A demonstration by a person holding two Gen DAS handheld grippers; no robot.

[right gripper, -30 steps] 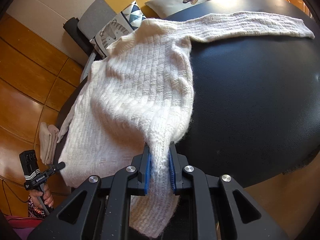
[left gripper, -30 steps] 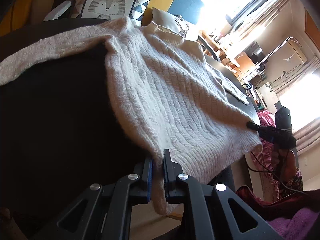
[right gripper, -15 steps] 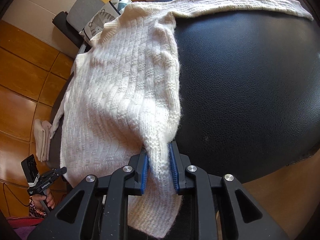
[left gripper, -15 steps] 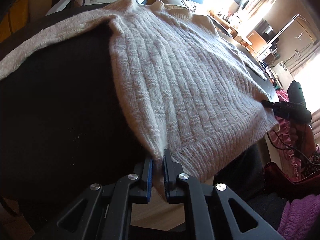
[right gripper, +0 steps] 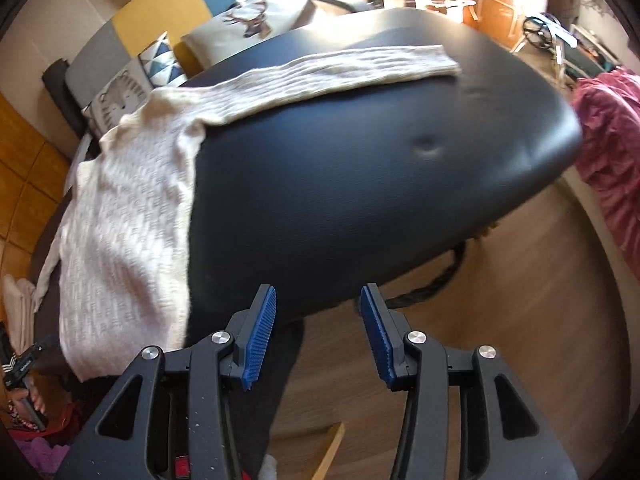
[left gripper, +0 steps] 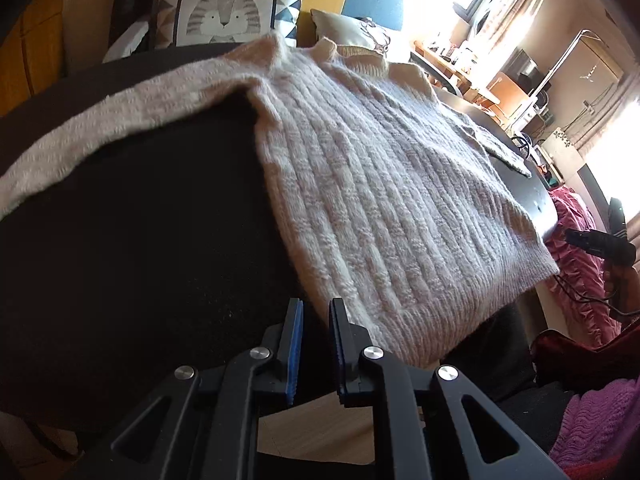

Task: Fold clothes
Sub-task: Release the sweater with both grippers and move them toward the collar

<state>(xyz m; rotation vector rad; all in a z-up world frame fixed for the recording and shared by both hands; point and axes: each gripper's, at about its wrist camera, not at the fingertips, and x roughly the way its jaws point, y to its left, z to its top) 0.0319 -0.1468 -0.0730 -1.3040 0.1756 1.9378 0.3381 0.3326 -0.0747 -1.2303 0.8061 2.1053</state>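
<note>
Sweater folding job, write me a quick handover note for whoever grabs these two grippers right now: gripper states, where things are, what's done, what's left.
Left gripper: jaws slightly apart, empty, just off the sweater's hem corner.
Right gripper: open wide, empty, hovering over the near edge of the black table.
Sweater: spread flat on the table, hem hanging over the near edge, collar at the far side by the cushions. One sleeve lies stretched straight out across the bare tabletop; the other sleeve does the same on the opposite side.
Done: garment laid out flat.
Left: no folds visible yet; likely bring in both sleeves, then fold the body.
</note>
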